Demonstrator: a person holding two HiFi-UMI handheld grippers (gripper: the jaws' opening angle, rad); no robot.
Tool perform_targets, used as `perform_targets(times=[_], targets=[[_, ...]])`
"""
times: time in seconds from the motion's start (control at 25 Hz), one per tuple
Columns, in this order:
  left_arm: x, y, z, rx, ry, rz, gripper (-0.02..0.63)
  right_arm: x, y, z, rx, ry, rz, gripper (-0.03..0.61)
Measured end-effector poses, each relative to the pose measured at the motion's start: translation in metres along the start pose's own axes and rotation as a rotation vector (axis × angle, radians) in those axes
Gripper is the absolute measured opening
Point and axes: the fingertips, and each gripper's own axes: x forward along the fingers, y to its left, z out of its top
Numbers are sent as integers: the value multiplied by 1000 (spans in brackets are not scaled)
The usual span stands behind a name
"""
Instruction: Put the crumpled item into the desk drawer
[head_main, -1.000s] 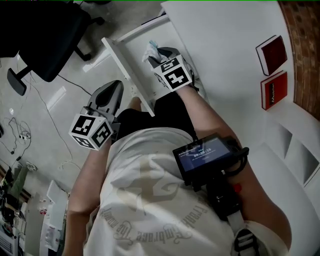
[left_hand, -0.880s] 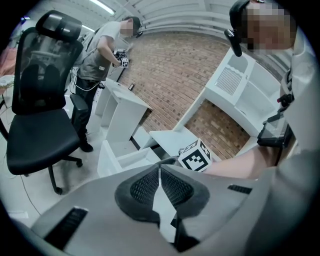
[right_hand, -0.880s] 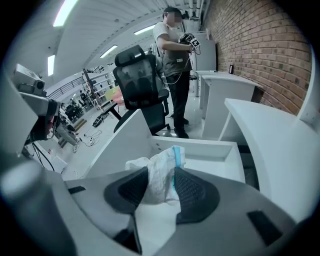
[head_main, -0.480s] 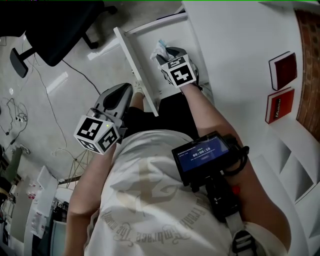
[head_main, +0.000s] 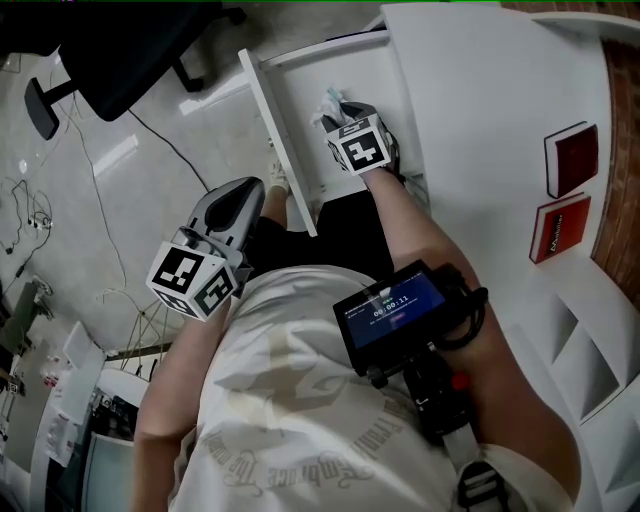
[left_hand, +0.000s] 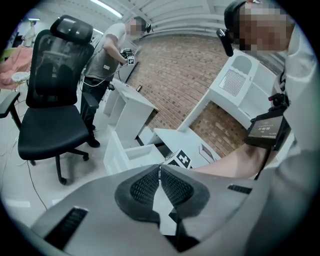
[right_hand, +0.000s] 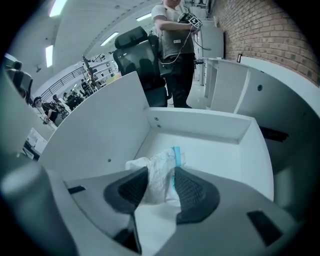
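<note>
Your right gripper (right_hand: 161, 184) pinches the wad (right_hand: 160, 162), seemingly soft and light, at its middle over the drawer (right_hand: 200, 127); left gripper (left_hand: 160, 175) clenched, empty.

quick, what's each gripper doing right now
Left gripper: closed, nothing between the jaws.
Right gripper: closed on the crumpled item, over the open drawer.

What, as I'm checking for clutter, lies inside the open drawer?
Only the right hand-held gripper, shut on the crumpled item, over the drawer's bare floor; the part beneath them is hidden.
</note>
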Motion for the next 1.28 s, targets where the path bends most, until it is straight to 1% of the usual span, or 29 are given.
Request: perform_targets(times=[0.16, 0.28, 0.4, 0.6, 0.8, 1.04, 1.16, 1.28], targets=[[-6, 6, 2, -4, -10, 6, 32, 9, 4, 4, -44, 22, -1, 178], [-9, 9, 0, -7, -10, 10, 32, 12, 5, 3, -42, 37, -8, 178], [-8, 4, -6, -5, -7, 15, 32, 12, 1, -7, -43, 56, -18, 179], [-10, 4, -13, -8, 0, 25, 32, 21, -2, -15, -23, 60, -30, 179], [-9, -2, -18, -3, 8, 37, 32, 25, -17, -28, 27, 66, -49, 183], [-5, -3, -5, 22, -12, 43, 32, 29, -28, -37, 76, 62, -66, 190], [-3, -4, -3, 33, -12, 44, 32, 30, -33, -40, 99, 63, -74, 203], [-1, -3, -5, 35, -10, 47, 32, 31, -41, -48, 154, 64, -88, 232]])
